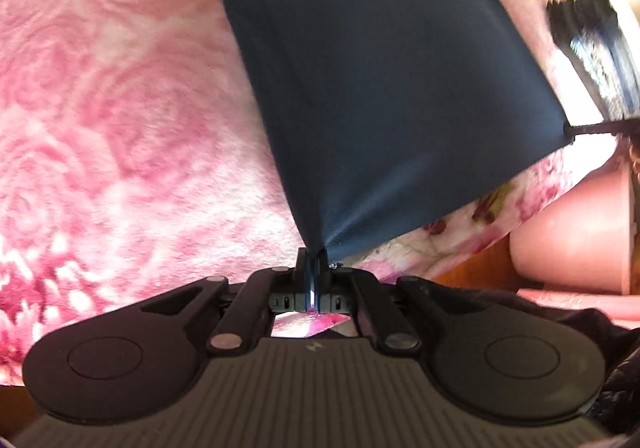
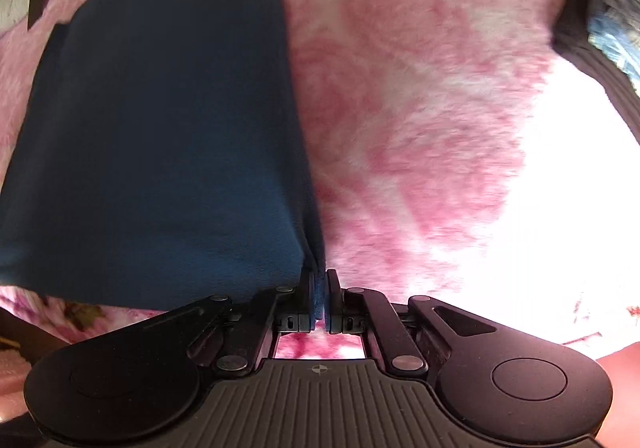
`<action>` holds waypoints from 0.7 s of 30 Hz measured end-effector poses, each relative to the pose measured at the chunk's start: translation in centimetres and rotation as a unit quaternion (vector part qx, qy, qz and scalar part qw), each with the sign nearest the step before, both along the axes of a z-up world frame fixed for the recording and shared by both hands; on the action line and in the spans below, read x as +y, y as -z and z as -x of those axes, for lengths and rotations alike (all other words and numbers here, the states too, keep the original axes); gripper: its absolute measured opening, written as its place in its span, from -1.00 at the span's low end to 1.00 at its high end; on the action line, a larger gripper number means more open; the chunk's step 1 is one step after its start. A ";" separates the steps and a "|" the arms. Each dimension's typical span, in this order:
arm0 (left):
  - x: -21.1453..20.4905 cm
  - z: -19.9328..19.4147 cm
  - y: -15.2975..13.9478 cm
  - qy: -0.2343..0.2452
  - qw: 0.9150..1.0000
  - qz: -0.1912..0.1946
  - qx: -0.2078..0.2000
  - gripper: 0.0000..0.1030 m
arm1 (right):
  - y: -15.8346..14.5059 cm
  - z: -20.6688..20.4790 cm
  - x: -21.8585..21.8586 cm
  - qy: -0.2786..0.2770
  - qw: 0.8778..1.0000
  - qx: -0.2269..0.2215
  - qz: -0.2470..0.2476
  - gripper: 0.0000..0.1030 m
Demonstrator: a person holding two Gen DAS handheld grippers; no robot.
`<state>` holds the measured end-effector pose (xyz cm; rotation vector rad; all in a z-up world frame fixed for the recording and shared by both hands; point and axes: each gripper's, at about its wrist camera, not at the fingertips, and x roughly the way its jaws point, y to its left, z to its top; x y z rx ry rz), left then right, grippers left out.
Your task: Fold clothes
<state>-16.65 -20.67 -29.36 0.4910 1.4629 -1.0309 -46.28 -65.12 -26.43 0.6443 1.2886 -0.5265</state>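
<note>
Pink rose-patterned plush blanket [image 1: 120, 96] covers the bed under you, and the dark blue garment [image 1: 380, 80] is stretched above it between your two tools. Your left gripper [image 1: 314, 272] is pinched tight on one corner, the cloth fanning out taut from the jaws; your right gripper [image 2: 320, 288] is clamped narrowly on the neighbouring corner of the same garment [image 2: 160, 128] (its far end seems to rest on the blanket). You look to be mid-fold, carrying the held edge over. Next, bring both corners forward together, level, and lay them squarely onto the far edge before letting go.
</note>
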 end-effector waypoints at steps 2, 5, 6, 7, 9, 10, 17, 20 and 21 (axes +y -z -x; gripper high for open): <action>0.4 -0.2 -1.3 -0.006 1.000 0.003 -0.006 -1.00 | 0.1 -0.4 1.1 -0.007 1.000 -0.002 -0.011 -0.98; 1.2 -0.5 -3.3 -0.019 1.000 0.006 -0.013 -1.00 | -1.0 0.3 2.1 -0.007 1.000 -0.003 -0.021 -0.98; 1.3 -0.5 -3.4 -0.017 1.000 0.001 -0.017 -1.00 | -1.3 0.6 2.3 -0.004 1.000 -0.004 -0.025 -0.99; 1.4 -0.4 -3.5 -0.015 1.000 -0.004 -0.020 -1.00 | -1.2 0.7 2.6 -0.007 1.000 -0.001 -0.027 -0.99; 1.0 0.0 -1.9 -0.007 1.000 -0.020 -0.019 -1.00 | -0.7 0.7 2.7 -0.012 0.999 0.007 -0.031 -0.98; 0.7 0.2 -1.1 -0.003 0.999 -0.028 -0.018 -1.00 | -0.1 0.5 2.6 -0.010 0.999 0.011 -0.030 -0.98; -1.0 0.3 0.7 0.029 0.994 -0.100 -0.008 -0.93 | 1.1 -0.2 0.0 -0.001 0.999 0.050 -0.022 -0.96; -0.8 -0.9 -0.8 0.015 0.994 -0.106 -0.032 -0.84 | -0.1 0.1 -1.6 0.018 0.997 0.070 0.015 -0.96; -0.9 -1.5 -1.4 0.007 0.994 -0.103 -0.042 -0.84 | -0.7 -0.1 -2.1 0.017 0.998 0.060 0.025 -0.96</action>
